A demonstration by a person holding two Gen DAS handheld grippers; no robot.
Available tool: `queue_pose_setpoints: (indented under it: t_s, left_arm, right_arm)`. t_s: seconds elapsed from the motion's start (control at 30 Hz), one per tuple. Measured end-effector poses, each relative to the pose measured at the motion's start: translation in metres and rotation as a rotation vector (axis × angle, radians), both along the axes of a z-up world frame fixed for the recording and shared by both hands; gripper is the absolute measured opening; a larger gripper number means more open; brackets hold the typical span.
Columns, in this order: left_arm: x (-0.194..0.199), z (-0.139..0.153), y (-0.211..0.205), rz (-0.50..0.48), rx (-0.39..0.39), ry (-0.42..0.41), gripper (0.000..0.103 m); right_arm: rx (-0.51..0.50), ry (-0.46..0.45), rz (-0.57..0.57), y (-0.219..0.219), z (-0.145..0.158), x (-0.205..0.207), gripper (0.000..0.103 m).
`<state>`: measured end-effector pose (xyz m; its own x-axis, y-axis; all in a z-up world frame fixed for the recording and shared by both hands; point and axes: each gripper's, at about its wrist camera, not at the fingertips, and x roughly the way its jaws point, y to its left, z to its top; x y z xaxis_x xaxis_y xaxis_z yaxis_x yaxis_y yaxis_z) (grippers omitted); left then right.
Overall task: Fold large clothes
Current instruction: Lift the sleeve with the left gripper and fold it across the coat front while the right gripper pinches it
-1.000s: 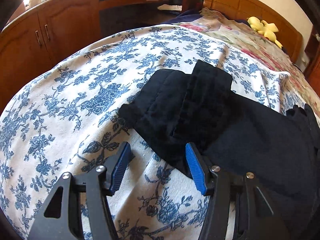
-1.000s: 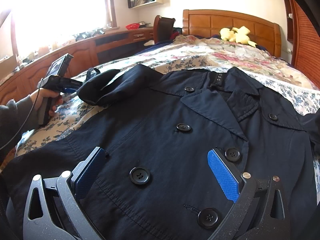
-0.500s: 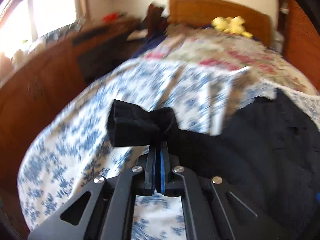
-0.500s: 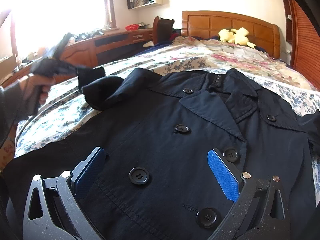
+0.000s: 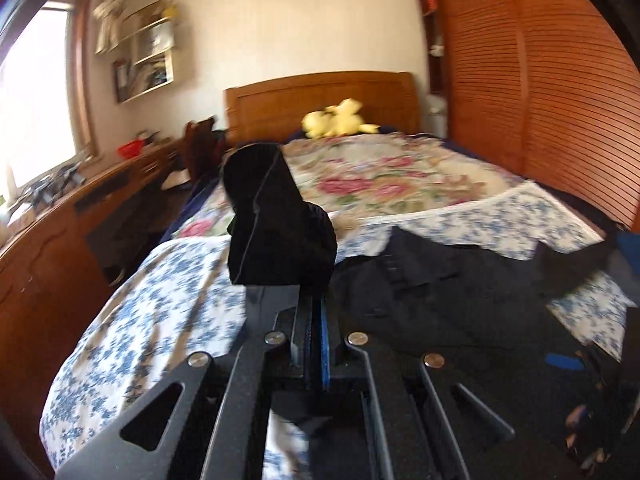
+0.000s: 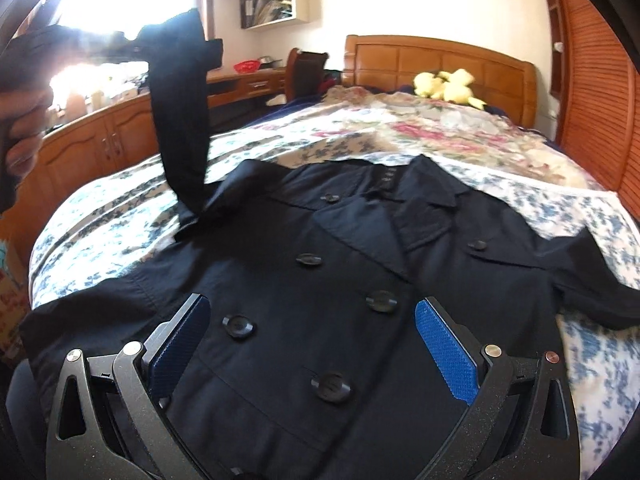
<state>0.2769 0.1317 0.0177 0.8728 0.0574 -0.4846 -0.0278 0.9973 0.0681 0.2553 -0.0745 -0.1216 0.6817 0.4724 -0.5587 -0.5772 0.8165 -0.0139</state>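
A dark navy double-breasted coat (image 6: 344, 248) lies face up, buttons showing, on the blue-flowered sheet (image 6: 100, 232). My left gripper (image 5: 316, 304) is shut on the cuff end of one sleeve (image 5: 276, 220), and the cuff stands up above the closed jaws. In the right wrist view that sleeve (image 6: 182, 112) hangs stretched from the raised left gripper (image 6: 140, 40) down to the coat's shoulder, with a person's hand (image 6: 20, 128) on the handle. My right gripper (image 6: 312, 304) hovers open over the coat's front, with nothing between its blue pads (image 6: 448, 352).
A flowered quilt (image 6: 400, 132) and a yellow plush toy (image 6: 444, 84) lie toward the wooden headboard (image 6: 440, 64). Wooden cabinets (image 6: 100, 148) and a bright window run along the left. A louvred wardrobe (image 5: 540, 80) stands on the right.
My left gripper closed on the sleeve cuff, then lifted it high off the sheet and rolled. The right gripper stayed open and drew back slightly over the coat.
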Motion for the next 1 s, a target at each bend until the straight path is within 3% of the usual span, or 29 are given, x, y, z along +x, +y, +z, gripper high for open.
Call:
queue_pose_setpoints:
  t_s: [0.17, 0.43, 0.77, 1.0]
  left_arm:
    - [-0.024, -0.006, -0.031, -0.094, -0.023, -0.012, 0.000]
    - [-0.050, -0.039, -0.061, -0.118, -0.076, 0.018, 0.000]
    - [-0.077, -0.075, -0.076, -0.158, -0.078, 0.074, 0.002]
    - [-0.103, -0.075, -0.071, -0.176, -0.087, 0.085, 0.008]
  right_arm:
    - [-0.008, -0.004, -0.073, -0.031, 0.009, -0.003, 0.103]
    - [-0.006, -0.004, -0.174, -0.058, 0.024, 0.000, 0.103]
    - [-0.030, -0.012, -0.209, -0.054, 0.031, -0.007, 0.103]
    - [-0.067, -0.010, -0.213, -0.045, 0.025, -0.012, 0.103]
